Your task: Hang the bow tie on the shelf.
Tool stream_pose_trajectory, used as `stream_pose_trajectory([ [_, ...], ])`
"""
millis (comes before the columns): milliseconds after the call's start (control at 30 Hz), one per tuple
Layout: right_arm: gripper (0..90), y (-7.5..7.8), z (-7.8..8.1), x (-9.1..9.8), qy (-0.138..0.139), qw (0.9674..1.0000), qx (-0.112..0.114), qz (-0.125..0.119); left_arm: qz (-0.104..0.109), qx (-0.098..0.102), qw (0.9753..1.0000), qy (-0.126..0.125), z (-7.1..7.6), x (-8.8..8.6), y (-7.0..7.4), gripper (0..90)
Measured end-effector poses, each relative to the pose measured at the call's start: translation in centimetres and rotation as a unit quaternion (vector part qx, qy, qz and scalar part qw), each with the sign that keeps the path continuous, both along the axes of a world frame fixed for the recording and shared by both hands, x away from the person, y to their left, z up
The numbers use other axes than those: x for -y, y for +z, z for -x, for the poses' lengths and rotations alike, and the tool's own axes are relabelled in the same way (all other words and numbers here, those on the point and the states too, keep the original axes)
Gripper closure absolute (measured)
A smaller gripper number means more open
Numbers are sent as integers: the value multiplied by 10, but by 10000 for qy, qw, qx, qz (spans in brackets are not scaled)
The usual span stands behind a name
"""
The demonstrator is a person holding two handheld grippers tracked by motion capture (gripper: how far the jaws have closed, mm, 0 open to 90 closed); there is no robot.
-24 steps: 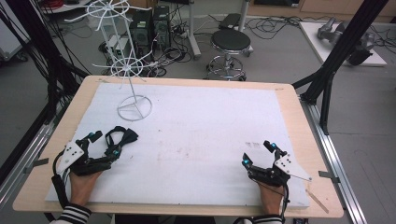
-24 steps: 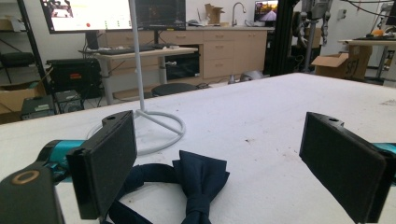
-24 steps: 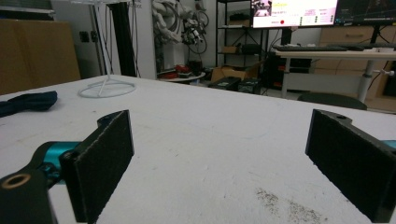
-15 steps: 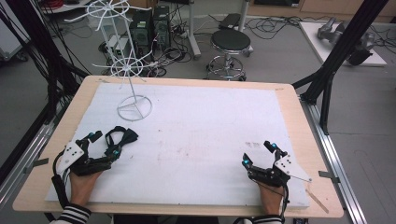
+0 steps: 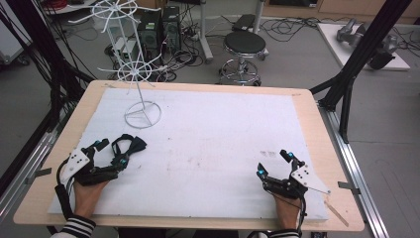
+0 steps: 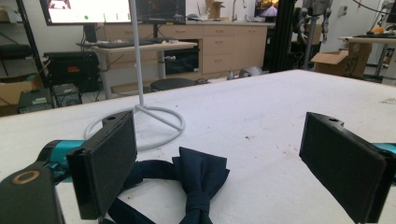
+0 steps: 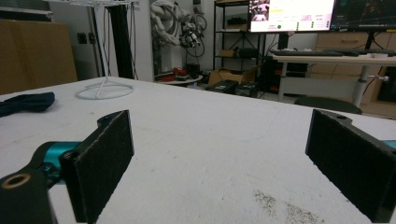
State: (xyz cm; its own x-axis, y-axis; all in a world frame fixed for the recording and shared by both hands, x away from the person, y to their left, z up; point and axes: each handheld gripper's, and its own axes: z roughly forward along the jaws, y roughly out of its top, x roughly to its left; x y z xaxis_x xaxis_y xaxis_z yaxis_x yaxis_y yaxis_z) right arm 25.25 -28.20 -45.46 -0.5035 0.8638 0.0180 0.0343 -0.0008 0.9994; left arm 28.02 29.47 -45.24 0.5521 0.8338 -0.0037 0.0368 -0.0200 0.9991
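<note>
The left gripper [image 5: 109, 152] rests released on the desk [image 5: 208, 89] with the bow tie [image 6: 198, 175] between its jaws; the right gripper [image 5: 274, 163] lies released, well apart; closing carelessly could catch only a strap and drag the tie.

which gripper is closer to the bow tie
Left. The left gripper has the bow tie right at its open jaws; the right gripper sits far across the table.
</note>
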Motion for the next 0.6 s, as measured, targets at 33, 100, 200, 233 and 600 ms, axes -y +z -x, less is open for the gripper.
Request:
stream_pose_trajectory([
  [33, 67, 0, 0, 0, -4, 10000, 0, -4, -37, -20, 10000, 12, 0, 0, 0, 115],
  [100, 67, 0, 0, 0, 2, 10000, 6, 0, -101, -19, 9999, 12, -1, 1, 1, 115],
  [200, 67, 0, 0, 0, 4, 10000, 3, -1, -113, -29, 9999, 20, -1, 0, 4, 115],
  [233, 67, 0, 0, 0, 22, 10000, -18, -9, -134, -33, 9999, 21, -2, 0, 6, 115],
  [600, 67, 0, 0, 0, 11, 10000, 14, 4, -735, -373, 9966, 26, -8, -6, 26, 117],
])
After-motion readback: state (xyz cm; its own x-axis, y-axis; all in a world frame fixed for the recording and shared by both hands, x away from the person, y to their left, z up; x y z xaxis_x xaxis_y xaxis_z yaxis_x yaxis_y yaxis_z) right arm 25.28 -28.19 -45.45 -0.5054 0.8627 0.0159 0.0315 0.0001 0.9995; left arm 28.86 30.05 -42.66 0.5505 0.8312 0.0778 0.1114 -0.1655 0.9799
